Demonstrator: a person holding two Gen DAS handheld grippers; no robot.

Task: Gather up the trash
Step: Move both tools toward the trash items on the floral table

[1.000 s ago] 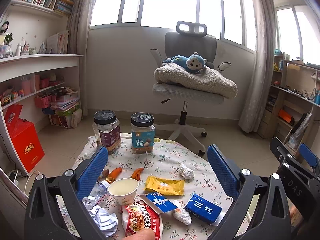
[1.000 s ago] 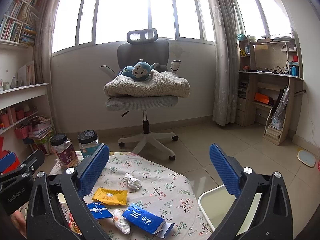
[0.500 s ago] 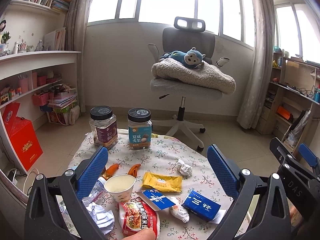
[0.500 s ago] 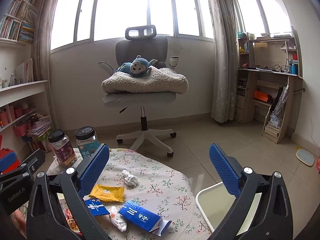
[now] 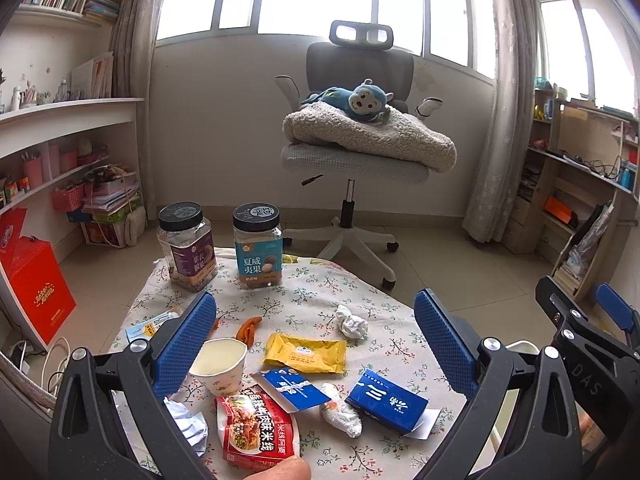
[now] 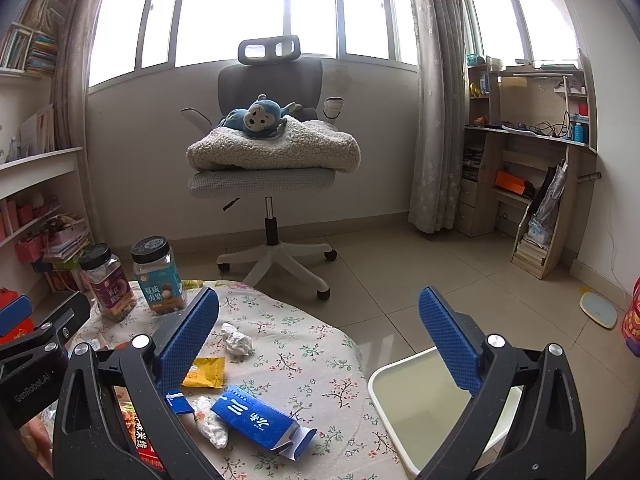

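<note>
1. Hovering above the littered table point(image 5: 360, 280), both grippers were wide open and held nothing: the left gripper point(image 5: 316, 344) faced the middle of the mess, and the right gripper point(image 6: 320, 344) faced the table's right edge.
2. Around the paper cup point(image 5: 219, 364) lay the trash: a yellow packet point(image 5: 305, 354) just to its right, a red noodle packet point(image 5: 256, 428) in front of it, a blue box point(image 5: 386, 404) further right, and a crumpled tissue point(image 5: 352, 322) beyond the yellow packet.
3. Judging by the layout, the blue box point(image 6: 256, 420) suited the right gripper best, since it lay nearest the white bin point(image 6: 424, 412) off the table's right edge.
4. A good grasp would probably close across the box's narrow sides, because its open flap looked flimsy.
5. Two lidded jars point(image 5: 258, 248) behind the cup looked full and were likely not trash.
6. Behind the left finger point(image 5: 184, 344), left of the cup, a plastic bottle and a crumpled foil wad point(image 5: 188, 424) were partly hidden.
7. Only part of the bin showed, and its contents could not be made out.
</note>
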